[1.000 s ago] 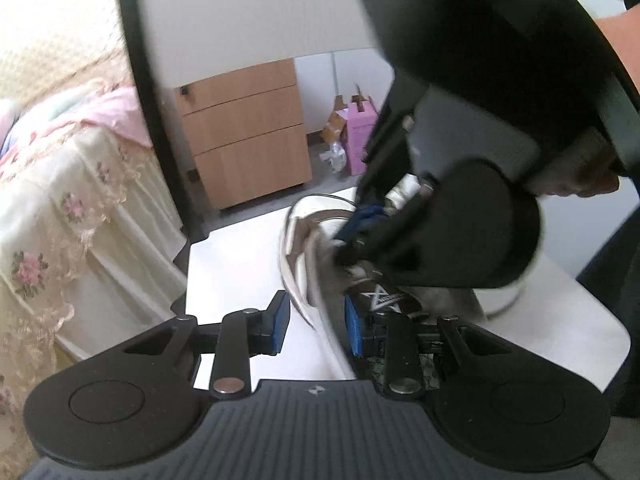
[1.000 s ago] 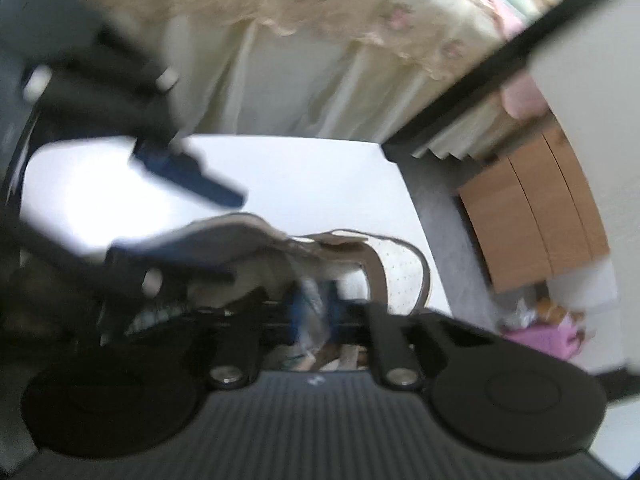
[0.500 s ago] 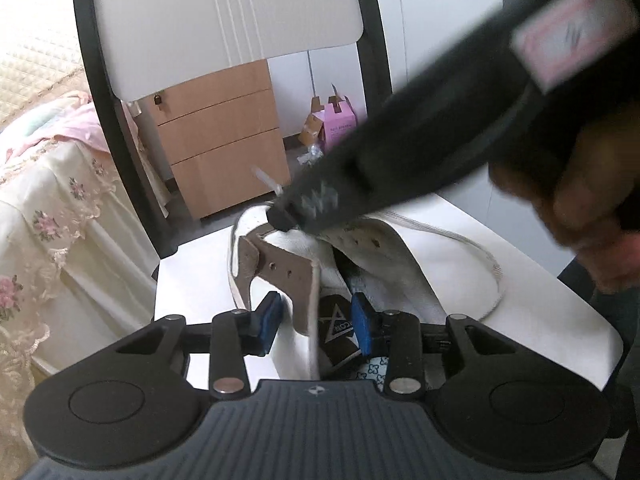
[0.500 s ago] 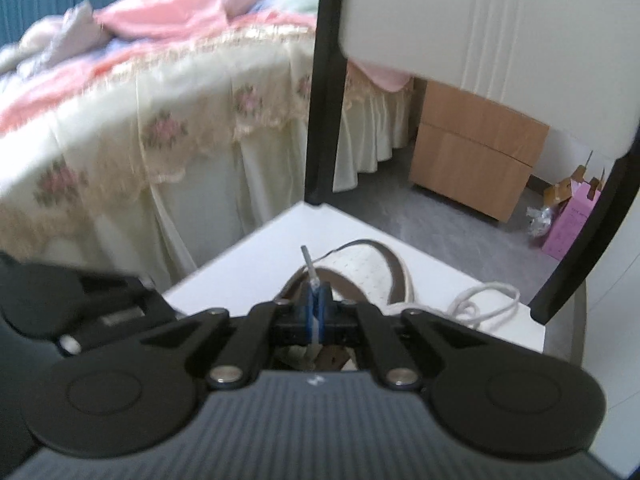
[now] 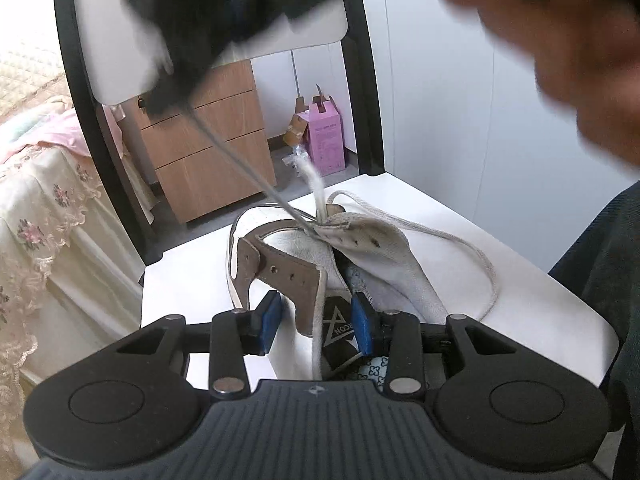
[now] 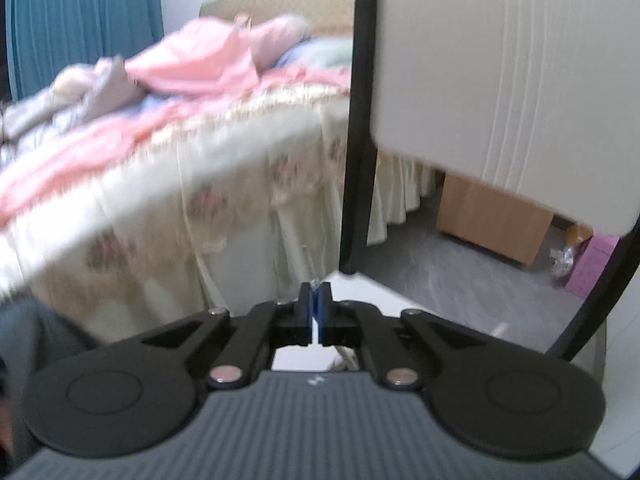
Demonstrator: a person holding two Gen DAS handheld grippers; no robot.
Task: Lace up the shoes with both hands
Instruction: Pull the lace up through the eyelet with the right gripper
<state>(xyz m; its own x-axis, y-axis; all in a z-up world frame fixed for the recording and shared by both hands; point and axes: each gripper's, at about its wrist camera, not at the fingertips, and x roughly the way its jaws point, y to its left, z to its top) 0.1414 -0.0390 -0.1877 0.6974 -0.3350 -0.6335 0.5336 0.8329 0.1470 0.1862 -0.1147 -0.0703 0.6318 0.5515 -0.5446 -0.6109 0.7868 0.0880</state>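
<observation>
the white leather low-top shoe [image 5: 372, 256] lies on the white rectangular tabletop [image 5: 500, 264], toe pointing away toward the black-framed chair with the white backrest [image 5: 360, 80]. its flat off-white cotton lace [image 5: 452, 240] runs from the front eyelets in a loose loop over the tabletop on the right side of the shoe.

the left gripper [image 5: 316, 322] stands part open around the rear of the shoe. the brown-lined eyelet flap and the black-labelled tongue [image 5: 340, 330] sit between the blue pads [image 5: 270, 316]. whether the pads press on the leather cannot be told, so the shoe should be treated as loosely steadied, not clamped.

the right gripper [image 6: 317, 312] is closed flat on the lace end, and the clear tip shows just above the pads in the right wrist view. in the left wrist view, a thin taut strand rises from the front eyelet to the blurred black gripper body at the upper left.

likely faults from this state:
- tip slip: the grip sits close to the lace end. a strong pull could draw the tip out of the pads.
- shoe lift or slide: tension through the eyelet could drag the toe upward if the left gripper is not bearing on the shoe.
- snag: the slack loop on the tabletop could catch on the flap as it feeds.
- uneven lacing: pulling too much through would leave the other end short.
</observation>
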